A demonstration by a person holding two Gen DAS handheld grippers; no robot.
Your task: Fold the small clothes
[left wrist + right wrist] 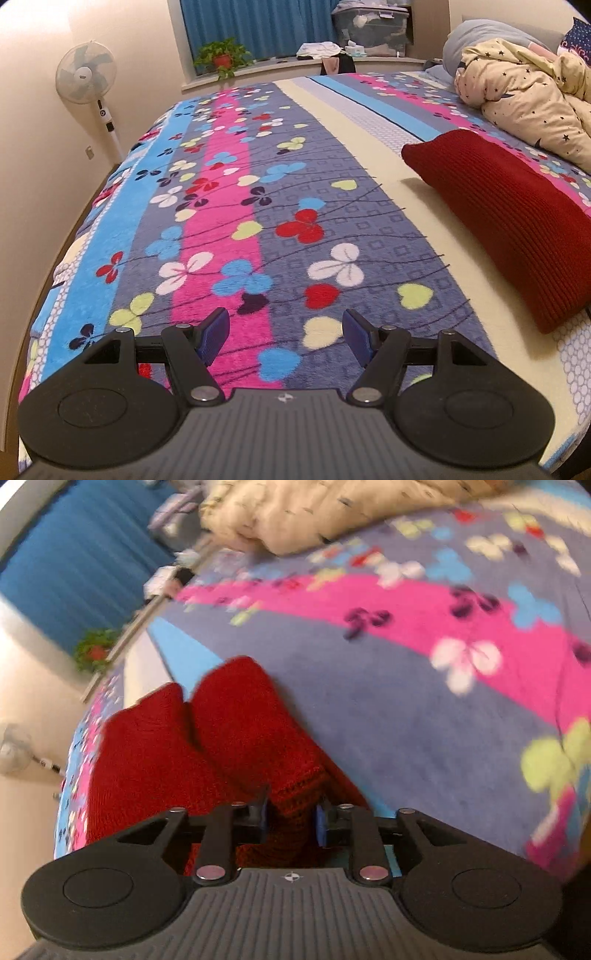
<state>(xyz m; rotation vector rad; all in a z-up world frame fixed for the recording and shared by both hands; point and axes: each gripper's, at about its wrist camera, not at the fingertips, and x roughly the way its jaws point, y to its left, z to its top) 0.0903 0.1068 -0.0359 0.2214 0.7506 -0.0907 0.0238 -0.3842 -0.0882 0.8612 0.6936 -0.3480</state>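
left gripper (pixel 286 334): fingers spread wide, nothing between them, hovering over the bedspread
right gripper (pixel 291 821): fingers narrowed around the hem of the red knit garment (pixel 207 746); knit sits between the blue pads (pixel 320 827), looks pinched, but pad contact is not clearly visible
garment, right view: bunched into two humps just ahead of the fingers, lying on the bed
garment, left view: same red knit (pixel 517 221) off to the right of the left gripper, well apart from it, flat-ish on the cream stripe and the floral part
bedspread (pixel 258 206): fleece, pink/blue/grey stripes with clover print, covers the bed
quilt (pixel 528 96): cream with dark stars, crumpled at the far right of the bed, beyond the garment
pillow (pixel 472 40): grey, behind the quilt
fan (pixel 86 74): white pedestal type, on the floor to the left of the bed by the wall
plant (pixel 221 57): green, red pot, on the window sill past the foot of the bed
curtain (pixel 258 26): blue, behind the plant
storage box (pixel 371 27): clear plastic, on the sill at right of the curtain
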